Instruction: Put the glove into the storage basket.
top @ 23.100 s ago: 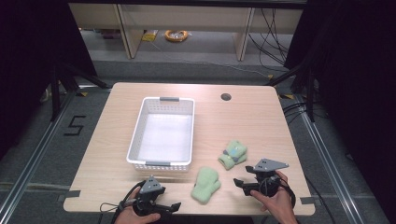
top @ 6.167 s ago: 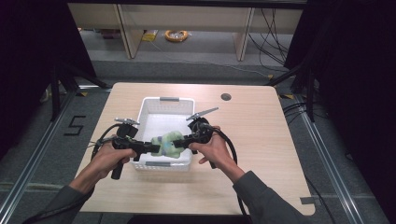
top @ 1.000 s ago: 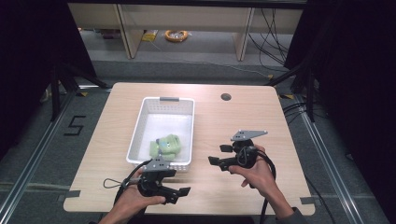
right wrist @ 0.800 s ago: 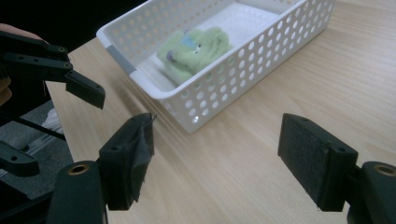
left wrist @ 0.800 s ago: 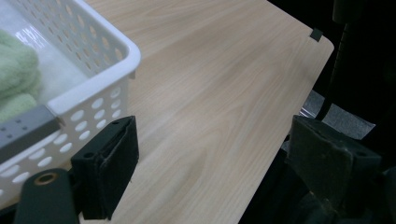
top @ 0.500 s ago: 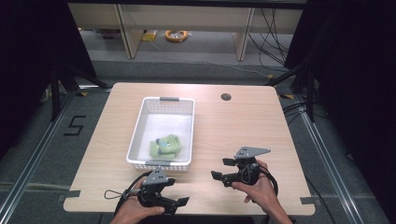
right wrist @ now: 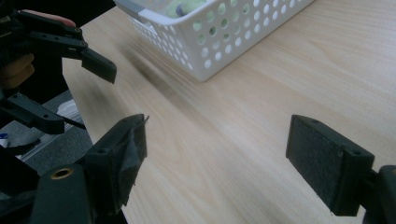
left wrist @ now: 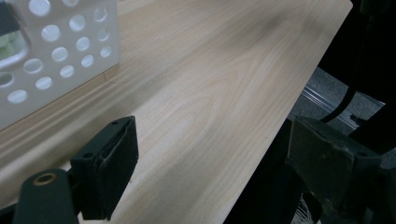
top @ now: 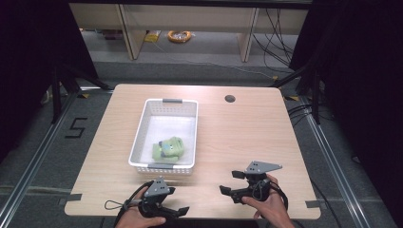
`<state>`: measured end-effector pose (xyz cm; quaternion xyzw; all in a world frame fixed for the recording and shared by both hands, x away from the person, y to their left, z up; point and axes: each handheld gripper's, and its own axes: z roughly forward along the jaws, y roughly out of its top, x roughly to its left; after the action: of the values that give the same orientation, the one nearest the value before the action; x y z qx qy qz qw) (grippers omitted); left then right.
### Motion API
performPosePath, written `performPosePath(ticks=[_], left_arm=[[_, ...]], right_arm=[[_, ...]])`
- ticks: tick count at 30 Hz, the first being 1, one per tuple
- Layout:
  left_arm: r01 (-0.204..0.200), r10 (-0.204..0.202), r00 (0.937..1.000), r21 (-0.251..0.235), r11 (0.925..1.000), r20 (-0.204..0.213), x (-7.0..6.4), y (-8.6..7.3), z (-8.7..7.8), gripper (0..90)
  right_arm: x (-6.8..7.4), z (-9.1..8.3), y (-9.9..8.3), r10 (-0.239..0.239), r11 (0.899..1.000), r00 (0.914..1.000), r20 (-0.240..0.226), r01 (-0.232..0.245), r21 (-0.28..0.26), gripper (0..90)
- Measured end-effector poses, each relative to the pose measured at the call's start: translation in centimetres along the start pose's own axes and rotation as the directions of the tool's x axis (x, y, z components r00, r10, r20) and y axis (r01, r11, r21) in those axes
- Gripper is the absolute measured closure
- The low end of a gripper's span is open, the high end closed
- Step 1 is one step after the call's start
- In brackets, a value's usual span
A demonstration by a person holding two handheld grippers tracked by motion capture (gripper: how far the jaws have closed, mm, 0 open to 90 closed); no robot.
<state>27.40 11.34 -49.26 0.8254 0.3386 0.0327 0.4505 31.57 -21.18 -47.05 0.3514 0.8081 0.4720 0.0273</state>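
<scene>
A white perforated basket point(top: 141, 133) stands on the wooden table, and two green soft toys point(top: 167, 148) lie together at its near end. My left gripper point(top: 178, 206) rests open at the table's front edge, below the basket, with nothing between its jaws point(left wrist: 212, 163). My right gripper point(top: 230, 183) is open too, held over the table's front right, its jaws pointing left toward the basket. The basket's wall point(right wrist: 224, 35) shows at the top of the right gripper view, with the left gripper point(right wrist: 79, 88) farther off at the left. The right gripper point(right wrist: 215, 161) holds nothing.
A dark round grommet hole point(top: 230, 99) sits near the table's far edge. Bare wood lies right of the basket point(top: 247, 137). A basket corner point(left wrist: 56, 51) shows at the upper left of the left gripper view. Beyond the table stand shelf legs and cables on the floor.
Both toys went from the table into the basket. Over the last second both grippers drew back toward the front edge, empty and open.
</scene>
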Motion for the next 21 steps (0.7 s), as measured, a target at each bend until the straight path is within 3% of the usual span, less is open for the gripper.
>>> performPosePath(ticks=[2, 3, 5, 6, 7, 8, 9, 11, 12, 13, 14, 15, 17, 18, 20, 21], left_arm=[[0.016, -0.016, 0.9998, -0.012, 0.9998, 0.009, -0.1, -0.2, 0.2, 16.0], [0.013, -0.013, 0.9999, -0.018, 0.9997, 0.008, -0.1, -0.3, 0.2, 16.0], [0.012, -0.012, 0.9999, -0.007, 0.9999, 0.003, -0.2, -0.4, 0.2, 16.0], [-0.018, 0.018, 0.9998, 0.001, 0.9998, 0.001, -0.1, -0.4, 0.2, 16.0], [-0.021, 0.021, 0.9998, 0.011, 0.9997, 0.003, -0.1, -0.5, 0.1, 16.0], [-0.009, 0.009, 0.9999, -0.003, 1.0, 0.011, -0.2, -0.5, 0.2, 16.0], [-0.012, 0.012, 0.9998, -0.011, 0.9999, 0.013, -0.2, -0.6, 0.2, 16.0], [0.01, -0.01, 0.9999, -0.013, 0.9999, 0.012, -0.4, -0.8, 0.3, 16.0], [0.002, -0.002, 0.9999, -0.008, 1.0, 0.013, -0.3, -0.8, 0.2, 16.0], [-0.012, 0.012, 0.9998, -0.011, 0.9999, 0.014, -0.3, -0.8, 0.2, 16.0], [-0.008, 0.009, 0.9999, -0.012, 0.9999, 0.011, -0.3, -0.9, 0.2, 16.0], [0.012, -0.012, 0.9999, -0.002, 0.9999, 0.008, -0.4, -1.0, 0.2, 16.0], [0.019, -0.019, 0.9998, -0.004, 0.9998, 0.005, -0.4, -1.1, 0.3, 16.0], [0.016, -0.015, 0.9999, -0.002, 0.9999, 0.003, -0.4, -1.1, 0.3, 16.0], [-0.007, 0.007, 0.9999, -0.003, 1.0, -0.007, -0.3, -1.2, 0.3, 16.0], [-0.008, 0.008, 0.9999, -0.003, 1.0, -0.009, -0.3, -1.2, 0.2, 16.0]], right_arm=[[0.0, -0.2, -0.4, 0.016, 1.0, 0.9999, -0.001, -0.016, 0.007, 20.6], [-0.1, -0.2, -0.5, 0.0, 1.0, 1.0, 0.004, 0.0, 0.004, 20.5], [0.1, -0.4, -0.9, 0.04, 0.999, 0.9992, 0.007, -0.04, 0.01, 20.2], [-0.1, -0.4, -1.0, 0.031, 1.0, 0.9995, -0.003, -0.031, 0.003, 20.1], [-0.3, -0.5, -1.1, 0.006, 1.0, 1.0, -0.003, -0.006, -0.001, 19.9], [-0.3, -0.6, -1.3, 0.011, 1.0, 0.9999, 0.001, -0.011, 0.0, 19.6], [0.0, -0.7, -1.5, 0.045, 0.999, 0.999, -0.001, -0.045, 0.005, 19.4], [-0.2, -0.9, -1.8, 0.031, 0.999, 0.9995, 0.004, -0.031, 0.008, 17.8], [0.0, -0.9, -2.0, 0.062, 0.998, 0.998, 0.006, -0.062, 0.012, 17.1], [-0.2, -1.0, -2.1, 0.03, 0.999, 0.9994, 0.016, -0.031, 0.019, 16.3], [0.0, -1.1, -2.4, 0.042, 0.999, 0.999, 0.017, -0.043, 0.023, 16.1], [-0.3, -1.0, -2.6, 0.005, 1.0, 0.9995, 0.031, -0.005, 0.024, 16.1], [0.1, -1.3, -2.9, 0.043, 0.998, 0.9988, 0.026, -0.044, 0.039, 16.0], [-0.2, -1.3, -3.0, -0.001, 1.0, 0.9997, 0.025, 0.0, 0.026, 16.0], [-0.2, -1.5, -3.3, 0.011, 0.999, 0.9995, 0.029, -0.012, 0.041, 16.0], [0.1, -1.5, -3.5, 0.04, 0.998, 0.9989, 0.026, -0.041, 0.043, 16.0]])
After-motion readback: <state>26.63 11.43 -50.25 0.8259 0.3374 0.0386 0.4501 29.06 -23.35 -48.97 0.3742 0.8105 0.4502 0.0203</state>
